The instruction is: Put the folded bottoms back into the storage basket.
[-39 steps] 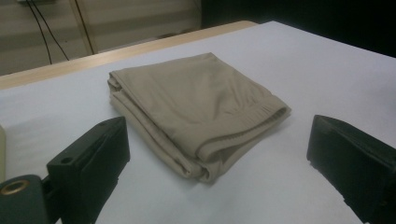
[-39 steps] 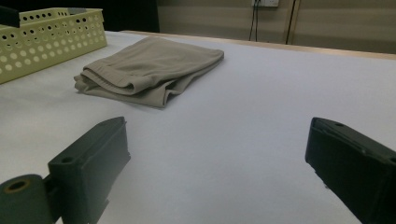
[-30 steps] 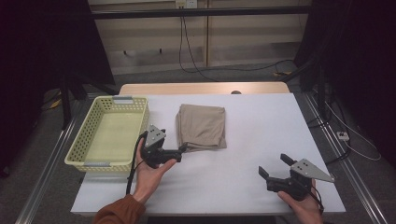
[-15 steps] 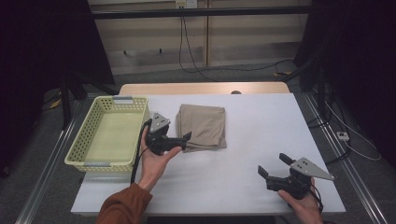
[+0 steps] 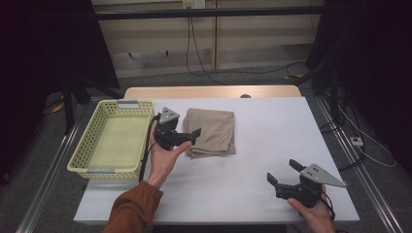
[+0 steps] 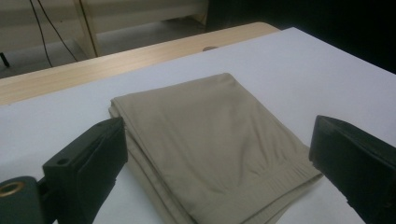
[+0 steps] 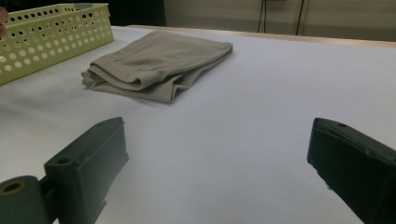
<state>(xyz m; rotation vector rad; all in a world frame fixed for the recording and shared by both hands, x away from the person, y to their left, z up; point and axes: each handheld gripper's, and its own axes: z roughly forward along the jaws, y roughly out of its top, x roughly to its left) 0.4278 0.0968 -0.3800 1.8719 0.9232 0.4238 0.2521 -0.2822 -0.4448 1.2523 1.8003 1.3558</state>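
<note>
In the high view, a folded beige cloth (image 5: 212,131) lies in the middle of the white table (image 5: 272,145), and a yellow basket (image 5: 112,141) stands at the left of the frame, empty inside. The left gripper (image 5: 187,136) is held just beside the left edge of the cloth, its jaws spread and pointing toward it. The right gripper (image 5: 284,172) is at the lower right of the frame, well apart from the cloth, also with spread jaws. In the left gripper view, the cloth (image 6: 210,144) fills the centre of the frame between the two open jaws, with its layered edge at the lower part. In the right gripper view, the cloth (image 7: 159,65) is in the upper left of the frame near the basket (image 7: 51,37), far beyond the open jaws. I think a risk is that the jaws catch only the top layer, so the fold opens when lifted.
</note>
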